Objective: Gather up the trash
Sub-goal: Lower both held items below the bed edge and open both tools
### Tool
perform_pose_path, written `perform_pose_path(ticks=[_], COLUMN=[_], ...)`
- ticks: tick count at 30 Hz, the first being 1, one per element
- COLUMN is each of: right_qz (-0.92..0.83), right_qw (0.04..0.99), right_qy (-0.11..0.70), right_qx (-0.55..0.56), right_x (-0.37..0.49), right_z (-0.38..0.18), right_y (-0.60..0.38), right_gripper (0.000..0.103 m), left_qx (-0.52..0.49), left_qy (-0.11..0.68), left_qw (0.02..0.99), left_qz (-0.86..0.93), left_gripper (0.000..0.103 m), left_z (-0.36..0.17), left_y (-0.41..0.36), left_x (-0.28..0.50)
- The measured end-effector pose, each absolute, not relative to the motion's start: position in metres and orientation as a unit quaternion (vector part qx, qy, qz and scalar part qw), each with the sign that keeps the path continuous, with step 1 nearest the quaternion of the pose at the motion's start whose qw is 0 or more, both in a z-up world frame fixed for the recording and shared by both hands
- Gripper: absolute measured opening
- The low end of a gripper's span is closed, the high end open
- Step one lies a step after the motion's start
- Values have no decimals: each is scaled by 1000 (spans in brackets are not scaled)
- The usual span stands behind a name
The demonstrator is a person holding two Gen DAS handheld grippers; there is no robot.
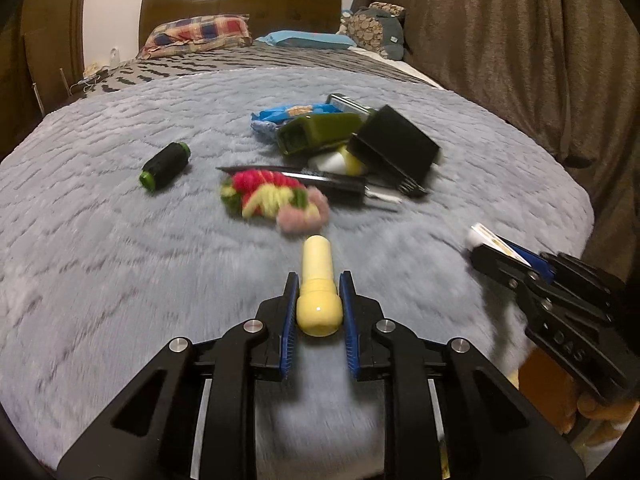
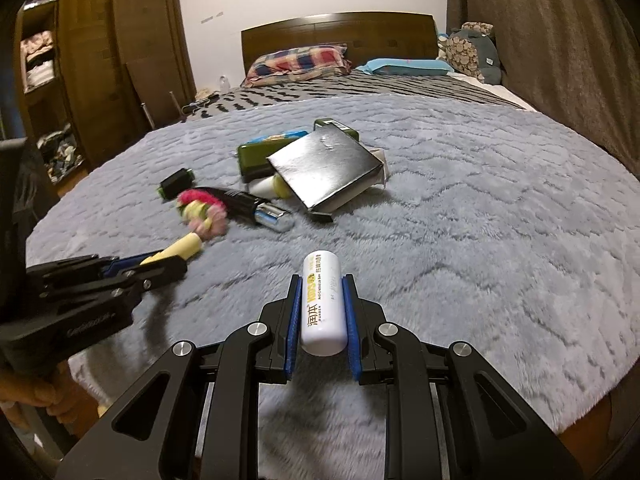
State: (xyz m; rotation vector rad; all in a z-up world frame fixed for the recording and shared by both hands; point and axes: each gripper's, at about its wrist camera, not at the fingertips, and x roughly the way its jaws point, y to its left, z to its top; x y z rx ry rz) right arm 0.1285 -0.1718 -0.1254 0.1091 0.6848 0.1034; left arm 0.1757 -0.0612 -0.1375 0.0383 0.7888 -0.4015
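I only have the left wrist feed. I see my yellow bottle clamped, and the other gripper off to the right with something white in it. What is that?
Observer: A white tube with yellow and black print, lying lengthwise between the right gripper's blue pads.
Operator: Is it gripped firmly?
Observer: Both pads touch its sides; the right wrist view shows no gap.
Operator: The black box blocks my view of the pile. Anything behind it?
Observer: From the right, the black box leans up on the green case, with a pale carton edge poking out at its far right.
Operator: Anything off the bed on the left?
Observer: A wooden wardrobe with open shelves of folded clothes.
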Motion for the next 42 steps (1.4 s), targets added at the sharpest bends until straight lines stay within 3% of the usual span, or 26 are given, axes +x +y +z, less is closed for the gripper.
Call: perform_pose_path(ticks=[17, 35, 42], right_qz=[80, 74, 65], right_qw=[928, 846, 830], right_qy=[363, 522, 548], right_qx=[36, 79, 78], right_x=[42, 36, 37], right_z=[-123, -260, -290], right_y=[-147, -149, -144], right_gripper=[21, 21, 21], left_qx=[6, 25, 19], left_qy=[368, 505, 545], left_qw=[912, 842, 812], left_qz=[-181, -189, -205], left_gripper=[19, 19, 19], left_z=[-127, -263, -311], left_y=[-37, -47, -54], left_x=[65, 42, 47])
